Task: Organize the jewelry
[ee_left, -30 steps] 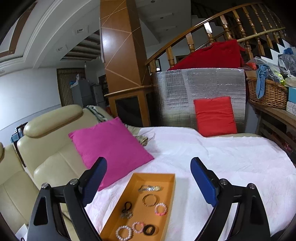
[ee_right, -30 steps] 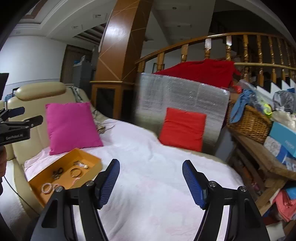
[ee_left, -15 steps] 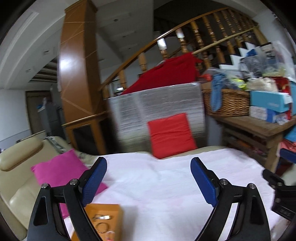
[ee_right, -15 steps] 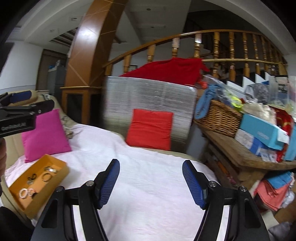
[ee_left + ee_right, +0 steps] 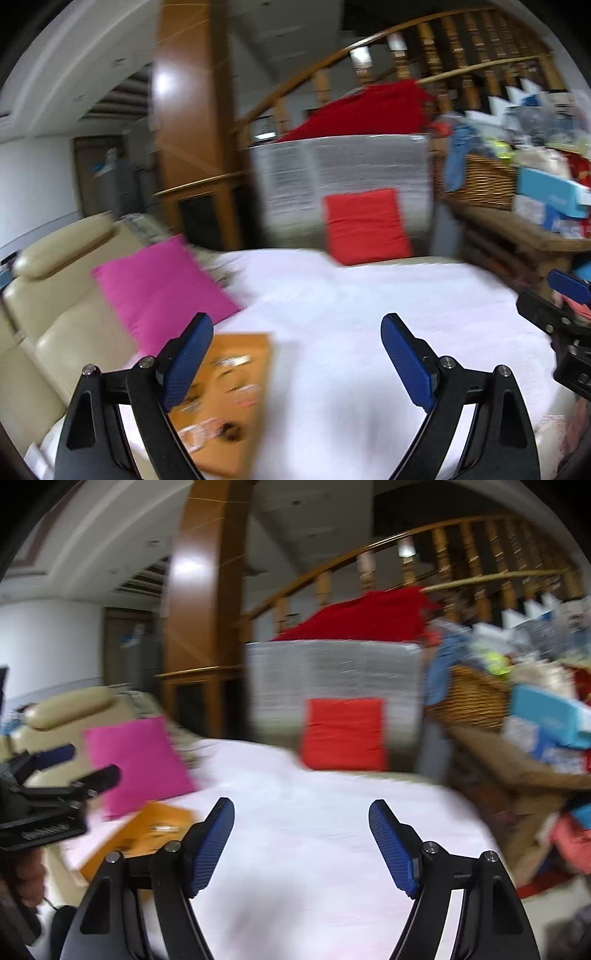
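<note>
An orange tray (image 5: 236,402) with several bracelets and rings, blurred by motion, lies on the white cloth at lower left. It also shows in the right wrist view (image 5: 147,834). My left gripper (image 5: 297,365) is open and empty, above the tray's right side. My right gripper (image 5: 301,845) is open and empty over the bare white cloth, right of the tray. The right gripper shows at the edge of the left wrist view (image 5: 561,302); the left gripper shows at the left of the right wrist view (image 5: 55,775).
A pink cushion (image 5: 159,291) lies behind the tray beside a cream armchair (image 5: 55,280). A red cushion (image 5: 365,225) leans on a silver panel (image 5: 343,177). A wooden shelf with a wicker basket (image 5: 480,181) and boxes stands at right.
Both views have swung back left with motion blur. The tray sits more under my left gripper than half a second ago. Both grippers stay open.
</note>
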### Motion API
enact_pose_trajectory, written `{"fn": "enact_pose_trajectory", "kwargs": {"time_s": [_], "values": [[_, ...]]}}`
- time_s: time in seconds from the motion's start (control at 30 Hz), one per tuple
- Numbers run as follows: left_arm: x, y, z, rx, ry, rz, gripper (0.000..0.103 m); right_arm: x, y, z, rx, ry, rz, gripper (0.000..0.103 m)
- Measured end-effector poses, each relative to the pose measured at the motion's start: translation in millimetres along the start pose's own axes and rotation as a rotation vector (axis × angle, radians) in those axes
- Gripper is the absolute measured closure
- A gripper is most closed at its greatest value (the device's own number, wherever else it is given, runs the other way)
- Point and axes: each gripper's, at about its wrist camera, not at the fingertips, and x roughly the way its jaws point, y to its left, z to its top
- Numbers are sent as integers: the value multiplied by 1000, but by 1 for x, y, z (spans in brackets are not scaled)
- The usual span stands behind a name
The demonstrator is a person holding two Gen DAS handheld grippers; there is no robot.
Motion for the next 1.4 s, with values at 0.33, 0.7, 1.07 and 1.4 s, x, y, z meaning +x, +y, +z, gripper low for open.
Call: {"fn": "enact_pose_trajectory", "kwargs": {"time_s": [0.33, 0.7, 1.07, 1.4], "values": [[-53, 135, -46, -76, 17, 363, 11, 37, 147, -13, -93, 80, 277, 24], [-49, 185, -64, -149, 52, 418, 11, 76, 224, -26, -177, 158, 314, 24], [-39, 191, -70, -159, 78, 426, 11, 97, 235, -35, -198, 198, 321, 24], [6, 143, -61, -102, 126, 294, 11, 128, 176, -38, -120, 199, 242, 24]]}}
